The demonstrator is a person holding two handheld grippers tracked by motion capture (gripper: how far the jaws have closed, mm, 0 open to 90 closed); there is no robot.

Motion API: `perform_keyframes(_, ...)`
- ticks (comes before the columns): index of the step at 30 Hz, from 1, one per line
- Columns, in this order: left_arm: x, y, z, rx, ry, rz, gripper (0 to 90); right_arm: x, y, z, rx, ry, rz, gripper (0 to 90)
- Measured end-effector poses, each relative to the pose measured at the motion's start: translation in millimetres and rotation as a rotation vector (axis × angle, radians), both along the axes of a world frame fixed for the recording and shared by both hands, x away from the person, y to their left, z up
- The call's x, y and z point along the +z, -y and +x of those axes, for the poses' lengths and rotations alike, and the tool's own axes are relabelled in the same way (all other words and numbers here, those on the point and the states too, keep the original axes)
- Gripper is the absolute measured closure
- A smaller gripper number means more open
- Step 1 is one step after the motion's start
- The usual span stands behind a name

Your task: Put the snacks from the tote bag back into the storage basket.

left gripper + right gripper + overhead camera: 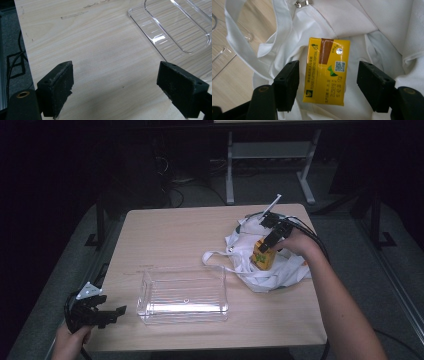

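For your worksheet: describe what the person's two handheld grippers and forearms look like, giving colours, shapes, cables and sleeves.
Both tools are black, with two blocky jaws. The left gripper carries a grey three-cornered plate on top and has worn, fuzzy-edged pads. The right gripper has brass-coloured ringed holes near its jaws, and dark cables trail from it. No sleeves cover the forearms.

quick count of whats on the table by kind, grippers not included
yellow drink carton: 1
white cloth bag: 1
clear plastic container: 1
total: 3
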State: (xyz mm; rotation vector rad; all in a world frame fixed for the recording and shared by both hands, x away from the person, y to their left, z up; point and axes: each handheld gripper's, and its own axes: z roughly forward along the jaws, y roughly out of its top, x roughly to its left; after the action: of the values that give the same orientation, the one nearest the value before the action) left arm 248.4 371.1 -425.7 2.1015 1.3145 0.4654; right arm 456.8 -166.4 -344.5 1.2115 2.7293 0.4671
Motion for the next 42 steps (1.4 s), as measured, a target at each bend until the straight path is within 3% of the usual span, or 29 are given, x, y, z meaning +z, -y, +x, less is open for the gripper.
perform_keyframes(13,-0.1,-1.1,-0.4,-0.001,0.001,0.001,13.8,-12.9,-9.7,7.3,0.005,-0.033,-0.038,38.0)
perform_keyframes(21,0.2,-0.4,-0.6,-0.001,0.003,-0.002,13.8,-19.9,-9.3,8.1,0.002,-0.056,-0.026,44.9)
perform_keyframes(24,0.2,-0.3,-0.4,-0.002,0.003,0.000,13.8,-20.0,-9.0,8.5,0.000,-0.050,-0.032,49.2)
perform_keyframes(42,1.1,0.8,-1.0,0.001,0.009,-0.002,13.8,-17.0,-11.3,5.8,0.017,-0.037,-0.083,51.9)
